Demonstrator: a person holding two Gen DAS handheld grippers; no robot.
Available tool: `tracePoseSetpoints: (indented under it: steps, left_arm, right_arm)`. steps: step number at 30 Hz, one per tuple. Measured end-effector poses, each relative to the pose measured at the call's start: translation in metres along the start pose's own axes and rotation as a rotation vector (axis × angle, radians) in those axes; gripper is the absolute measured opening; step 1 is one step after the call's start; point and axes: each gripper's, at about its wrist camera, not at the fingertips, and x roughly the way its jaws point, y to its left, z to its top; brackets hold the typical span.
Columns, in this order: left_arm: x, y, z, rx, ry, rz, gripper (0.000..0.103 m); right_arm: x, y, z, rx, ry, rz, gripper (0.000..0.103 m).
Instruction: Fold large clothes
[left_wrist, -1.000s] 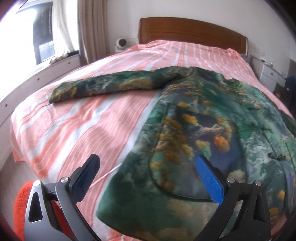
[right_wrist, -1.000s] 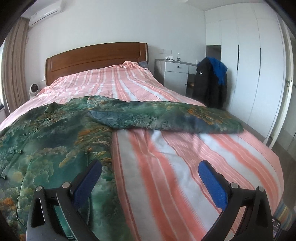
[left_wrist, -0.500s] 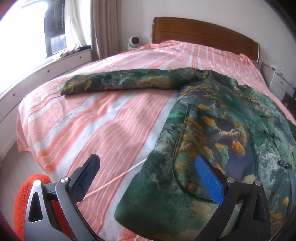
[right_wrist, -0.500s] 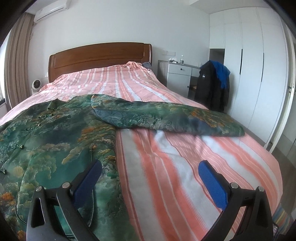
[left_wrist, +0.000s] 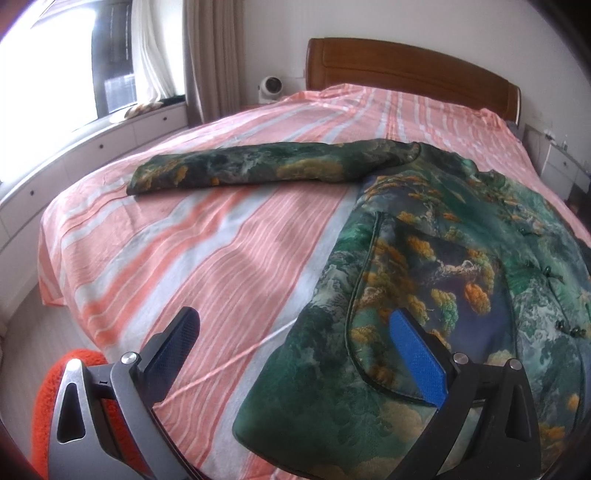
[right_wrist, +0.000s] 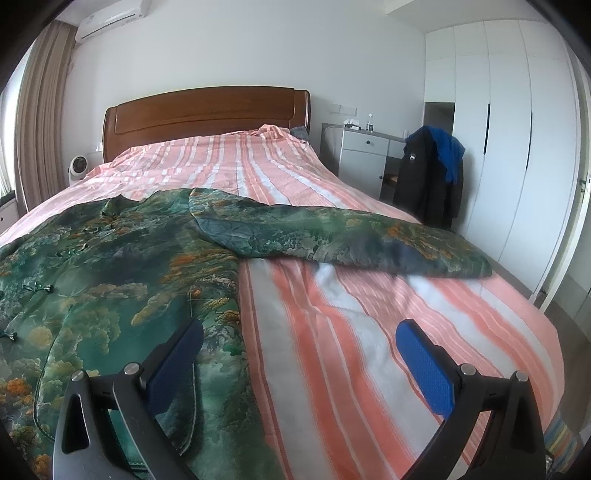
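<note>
A large green jacket printed with orange and blue landscape lies flat on the striped bed, knot buttons up its front. In the left wrist view one sleeve stretches out to the left; in the right wrist view the jacket fills the left side and the other sleeve reaches right. My left gripper hovers open over the jacket's lower left hem corner, holding nothing. My right gripper is open above the jacket's right side edge, its left pad over the cloth and its right pad over bare sheet.
The bed has a pink-and-white striped sheet and a wooden headboard. A window ledge with drawers runs along the left. A nightstand, a chair hung with dark coats and white wardrobes stand right. An orange item sits low left.
The left gripper's view has swung left and pulled back, so the jacket sits further right and more bare sheet shows. The right gripper's view rose slightly. Both grippers stayed open.
</note>
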Motion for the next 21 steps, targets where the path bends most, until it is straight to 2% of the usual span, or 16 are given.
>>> tracePoseSetpoints:
  steps: [6, 9, 13, 17, 21]
  left_arm:
    - [-0.004, -0.001, 0.002, 0.014, -0.021, -0.005, 0.103]
    - [-0.006, 0.0, 0.004, 0.018, -0.036, -0.003, 0.102]
    - [-0.007, 0.003, 0.007, 0.01, -0.048, -0.004, 0.103]
    - [-0.003, 0.006, 0.007, -0.003, -0.035, -0.011, 0.103]
    - [0.005, 0.007, 0.008, -0.027, -0.005, -0.021, 0.103]
  right_arm:
    - [0.003, -0.006, 0.0, 0.022, 0.011, -0.011, 0.103]
    - [0.002, -0.018, 0.003, 0.078, 0.019, -0.007, 0.103]
    - [0.015, -0.048, 0.015, 0.198, 0.069, 0.078, 0.103]
    - [0.052, -0.11, 0.037, 0.409, 0.155, 0.193, 0.103]
    - [0.1, -0.185, 0.041, 0.677, 0.241, 0.186, 0.103]
